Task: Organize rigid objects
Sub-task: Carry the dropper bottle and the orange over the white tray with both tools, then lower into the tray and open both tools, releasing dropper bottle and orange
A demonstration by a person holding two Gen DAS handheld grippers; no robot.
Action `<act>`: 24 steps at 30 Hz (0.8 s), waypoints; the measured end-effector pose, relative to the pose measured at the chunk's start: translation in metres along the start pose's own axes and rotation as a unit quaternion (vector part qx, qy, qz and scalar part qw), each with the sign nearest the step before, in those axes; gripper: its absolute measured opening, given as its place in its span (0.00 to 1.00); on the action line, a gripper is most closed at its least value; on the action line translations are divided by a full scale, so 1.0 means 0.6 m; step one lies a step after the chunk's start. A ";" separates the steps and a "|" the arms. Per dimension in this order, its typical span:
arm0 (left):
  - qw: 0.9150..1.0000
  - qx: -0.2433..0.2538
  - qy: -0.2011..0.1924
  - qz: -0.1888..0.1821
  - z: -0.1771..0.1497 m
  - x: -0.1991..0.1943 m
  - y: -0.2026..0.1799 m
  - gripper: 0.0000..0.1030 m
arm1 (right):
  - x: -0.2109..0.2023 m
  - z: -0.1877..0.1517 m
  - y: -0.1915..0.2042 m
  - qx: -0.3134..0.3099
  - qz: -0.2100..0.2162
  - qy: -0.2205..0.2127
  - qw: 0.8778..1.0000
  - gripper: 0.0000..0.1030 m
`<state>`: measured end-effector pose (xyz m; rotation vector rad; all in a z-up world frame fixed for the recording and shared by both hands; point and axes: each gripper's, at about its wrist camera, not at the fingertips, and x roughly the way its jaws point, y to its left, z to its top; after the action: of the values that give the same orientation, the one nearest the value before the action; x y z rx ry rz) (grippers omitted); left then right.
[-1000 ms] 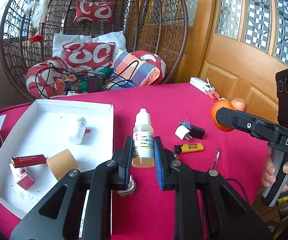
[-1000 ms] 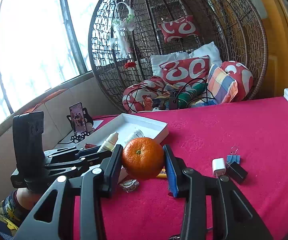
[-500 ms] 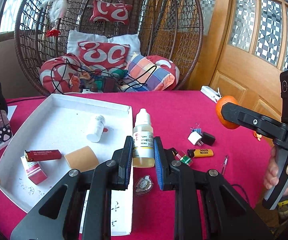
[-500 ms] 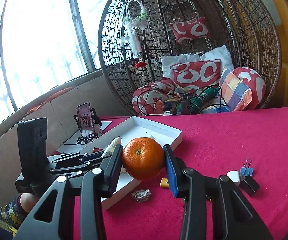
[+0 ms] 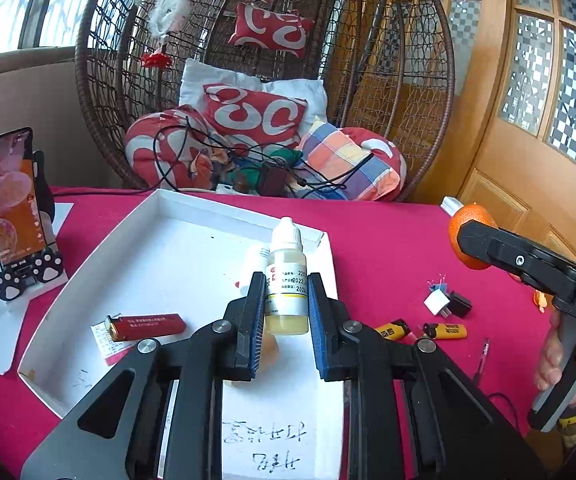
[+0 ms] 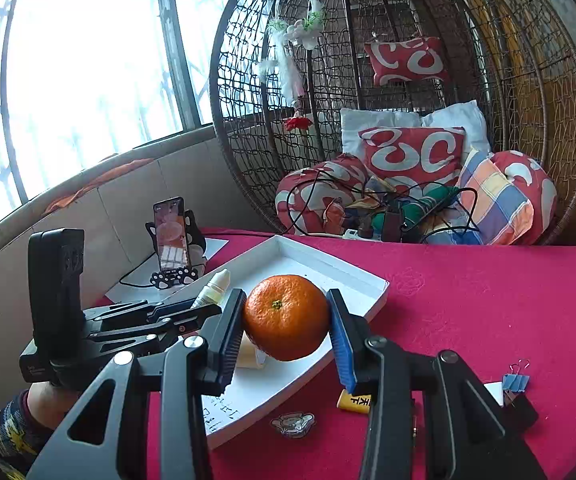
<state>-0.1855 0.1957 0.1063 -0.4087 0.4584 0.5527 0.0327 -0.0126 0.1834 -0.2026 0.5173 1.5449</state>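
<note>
My left gripper (image 5: 286, 312) is shut on a small dropper bottle (image 5: 288, 280) of yellowish liquid and holds it upright above the white tray (image 5: 156, 216). The tray holds a red lighter (image 5: 146, 326), a small white bottle (image 5: 254, 260) and a tan roll partly hidden behind my fingers. My right gripper (image 6: 286, 334) is shut on an orange (image 6: 286, 316), held over the tray's right edge (image 6: 367, 300). The orange also shows in the left wrist view (image 5: 465, 236), to the right above the red tablecloth. The left gripper and bottle (image 6: 212, 288) show at left in the right wrist view.
On the red cloth right of the tray lie yellow lighters (image 5: 445, 331), a white plug and black adapter (image 5: 445, 304), a blue binder clip (image 6: 515, 380), a pen (image 5: 481, 360) and a small badge (image 6: 293, 424). A phone on a stand (image 5: 14, 216) stands left. A wicker chair (image 5: 268, 80) is behind.
Both grippers have moved left and forward over the tray with their objects still held. The tray now lies directly under the bottle and the orange.
</note>
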 end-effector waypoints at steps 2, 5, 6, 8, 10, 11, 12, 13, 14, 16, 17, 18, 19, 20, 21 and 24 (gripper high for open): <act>1.000 -0.009 -0.001 0.003 0.010 0.004 0.016 0.19 | 0.015 0.007 -0.001 0.004 0.003 0.006 1.000 0.39; 1.000 -0.019 0.007 0.019 0.026 0.025 0.041 0.19 | 0.037 0.017 0.000 0.012 0.011 0.014 1.000 0.39; 0.999 -0.025 0.014 0.022 0.030 0.036 0.050 0.19 | 0.046 0.019 0.002 0.015 0.014 0.019 1.000 0.39; 0.998 -0.036 0.028 0.032 0.036 0.061 0.070 0.19 | 0.067 0.020 0.005 0.022 0.020 0.032 0.999 0.39; 0.997 -0.057 0.041 0.036 0.041 0.084 0.091 0.19 | 0.095 0.017 0.011 0.026 0.023 0.049 0.998 0.39; 0.996 -0.067 0.046 0.036 0.043 0.092 0.100 0.19 | 0.108 0.014 0.013 0.027 0.023 0.056 0.998 0.39; 0.995 -0.079 0.052 0.036 0.045 0.100 0.109 0.19 | 0.122 0.011 0.016 0.030 0.022 0.064 0.997 0.39; 0.994 -0.090 0.054 0.038 0.045 0.106 0.115 0.19 | 0.137 0.007 0.017 0.035 0.022 0.071 0.997 0.39; 0.993 -0.096 0.055 0.040 0.044 0.110 0.118 0.19 | 0.152 0.004 0.017 0.043 0.023 0.078 0.996 0.39; 0.991 -0.110 0.057 0.043 0.038 0.118 0.123 0.19 | 0.182 -0.002 0.017 0.059 0.024 0.093 0.994 0.39; 0.991 -0.115 0.058 0.046 0.034 0.120 0.125 0.19 | 0.195 -0.005 0.016 0.065 0.021 0.099 0.993 0.39; 0.990 -0.119 0.061 0.050 0.031 0.123 0.127 0.19 | 0.206 -0.009 0.015 0.070 0.016 0.104 0.992 0.39; 0.989 -0.121 0.063 0.053 0.027 0.127 0.129 0.19 | 0.216 -0.012 0.014 0.073 0.012 0.108 0.991 0.39; 0.989 -0.122 0.063 0.055 0.024 0.128 0.131 0.19 | 0.224 -0.016 0.014 0.075 0.009 0.111 0.991 0.39; 0.989 -0.123 0.063 0.059 0.022 0.128 0.132 0.19 | 0.231 -0.019 0.013 0.077 0.009 0.115 0.990 0.39; 0.987 -0.130 0.064 0.068 0.017 0.130 0.139 0.19 | 0.245 -0.024 0.015 0.080 0.010 0.121 0.989 0.39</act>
<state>-0.1722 0.2968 0.0541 -0.6682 0.5419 0.7251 0.0128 0.1131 0.1082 -0.2640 0.8348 1.4972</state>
